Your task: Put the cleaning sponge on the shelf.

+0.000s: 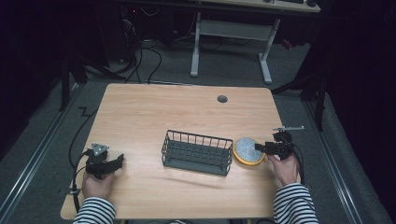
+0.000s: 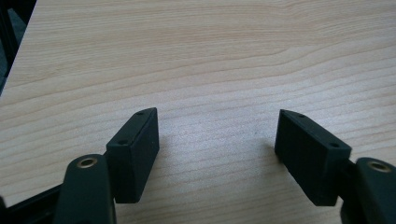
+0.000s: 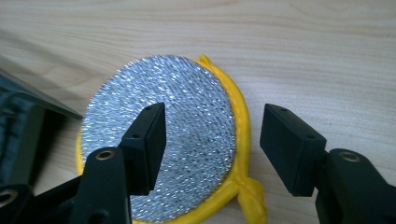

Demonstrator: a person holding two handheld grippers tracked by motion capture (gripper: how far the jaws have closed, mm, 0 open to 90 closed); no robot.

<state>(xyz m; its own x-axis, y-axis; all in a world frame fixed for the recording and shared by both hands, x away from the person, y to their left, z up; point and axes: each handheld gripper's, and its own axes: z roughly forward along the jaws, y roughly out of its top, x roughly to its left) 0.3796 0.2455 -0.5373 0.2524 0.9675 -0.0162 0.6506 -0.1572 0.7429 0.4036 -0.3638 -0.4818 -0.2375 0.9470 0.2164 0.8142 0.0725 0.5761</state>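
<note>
A round scouring pad (image 1: 247, 150) with a silver mesh face and a yellow rim lies flat on the wooden table (image 1: 154, 112), just right of a black wire basket (image 1: 197, 152). My right gripper (image 1: 258, 148) hovers at the pad's right edge, pointing left. Its jaws are open: in the right gripper view (image 3: 212, 126) one jaw stands over the pad's (image 3: 187, 93) silver face and the other past its yellow rim, neither pressing on it. My left gripper (image 1: 117, 161) rests near the front left of the table, its jaws (image 2: 217, 126) open with only bare wood between them.
The basket's dark corner (image 3: 18, 116) lies close to the pad's left side. A round cable hole (image 1: 222, 99) sits near the table's far edge. Beyond the table stand a white desk frame (image 1: 231, 32) and floor cables (image 1: 140, 60). Bare wood stretches between the left gripper and the basket.
</note>
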